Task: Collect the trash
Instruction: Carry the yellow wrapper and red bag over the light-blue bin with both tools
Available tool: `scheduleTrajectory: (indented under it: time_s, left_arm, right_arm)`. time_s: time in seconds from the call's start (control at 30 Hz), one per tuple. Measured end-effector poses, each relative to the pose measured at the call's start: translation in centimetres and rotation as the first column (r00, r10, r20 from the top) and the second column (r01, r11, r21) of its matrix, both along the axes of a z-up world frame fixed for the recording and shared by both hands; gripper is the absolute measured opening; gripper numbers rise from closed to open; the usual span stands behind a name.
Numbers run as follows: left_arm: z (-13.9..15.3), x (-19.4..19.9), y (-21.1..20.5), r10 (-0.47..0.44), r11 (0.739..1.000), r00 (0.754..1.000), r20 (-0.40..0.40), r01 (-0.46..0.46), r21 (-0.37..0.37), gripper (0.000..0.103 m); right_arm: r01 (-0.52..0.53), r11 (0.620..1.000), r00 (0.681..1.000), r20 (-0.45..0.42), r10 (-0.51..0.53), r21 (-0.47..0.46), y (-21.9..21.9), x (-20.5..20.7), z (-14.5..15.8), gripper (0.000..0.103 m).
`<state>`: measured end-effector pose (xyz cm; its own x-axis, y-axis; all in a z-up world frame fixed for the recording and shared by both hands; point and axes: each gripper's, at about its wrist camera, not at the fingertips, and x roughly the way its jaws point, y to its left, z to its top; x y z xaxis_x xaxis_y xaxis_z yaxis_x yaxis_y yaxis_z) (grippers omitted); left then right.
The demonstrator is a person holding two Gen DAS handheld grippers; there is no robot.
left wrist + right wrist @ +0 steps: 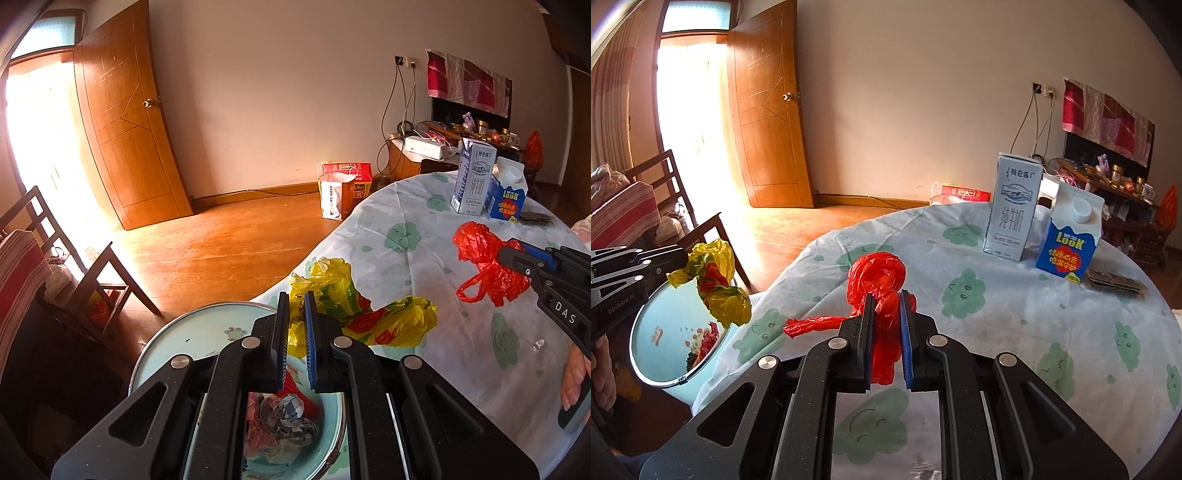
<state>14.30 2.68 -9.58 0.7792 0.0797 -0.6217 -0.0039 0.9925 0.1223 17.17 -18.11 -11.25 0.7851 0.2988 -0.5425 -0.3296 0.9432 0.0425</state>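
A: Carrying two loads at once. Left gripper (295,325) clamped tight on crinkled yellow plastic bag with red print (369,317), hanging right over pale blue round enamel basin (173,332), seen at nine o'clock from right wrist.

B: Right gripper (886,314) pinched shut on knotted thin red plastic bag (877,275), lifted above white cloud-print tablecloth (1034,332), dead centre, twelve o'clock.

A: Halfway, by the look. Crumpled wrappers and paper scraps (280,417) already down in basin, at six o'clock under left jaws. Neither bag dropped yet.

B: Left to clear: tall grey-white milk carton (1014,206) and squat blue gable-top carton with white cap (1069,236), upright side by side at two o'clock. Flat dark foil packet (1115,284) just beside them.

A: Film bags limp, glossy, rustly; cartons stiff, boxy. Basin smooth, metal-rimmed.
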Motion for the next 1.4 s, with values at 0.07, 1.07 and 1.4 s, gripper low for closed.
scheduleTrajectory:
  time_s: [0.07,1.07,1.4]
  left_arm:
    - [0.0,-0.4,0.8,0.014,1.000,1.000,-0.001,-0.014,0.004,0.008]
    - [-0.9,-3.6,8.8,0.179,0.983,0.984,-0.022,-0.177,0.055,0.008]
    - [-1.2,-4.3,10.1,0.206,0.977,0.978,-0.027,-0.204,0.056,0.008]
  right_arm:
    - [-0.026,1.000,1.000,0.007,0.026,-0.004,1.1,0.0,0.1,0.013]
    - [-0.223,0.974,0.974,0.042,0.224,-0.035,9.8,0.7,0.1,0.013]
    - [-0.274,0.960,0.959,0.060,0.277,-0.050,11.5,0.3,0.3,0.013]
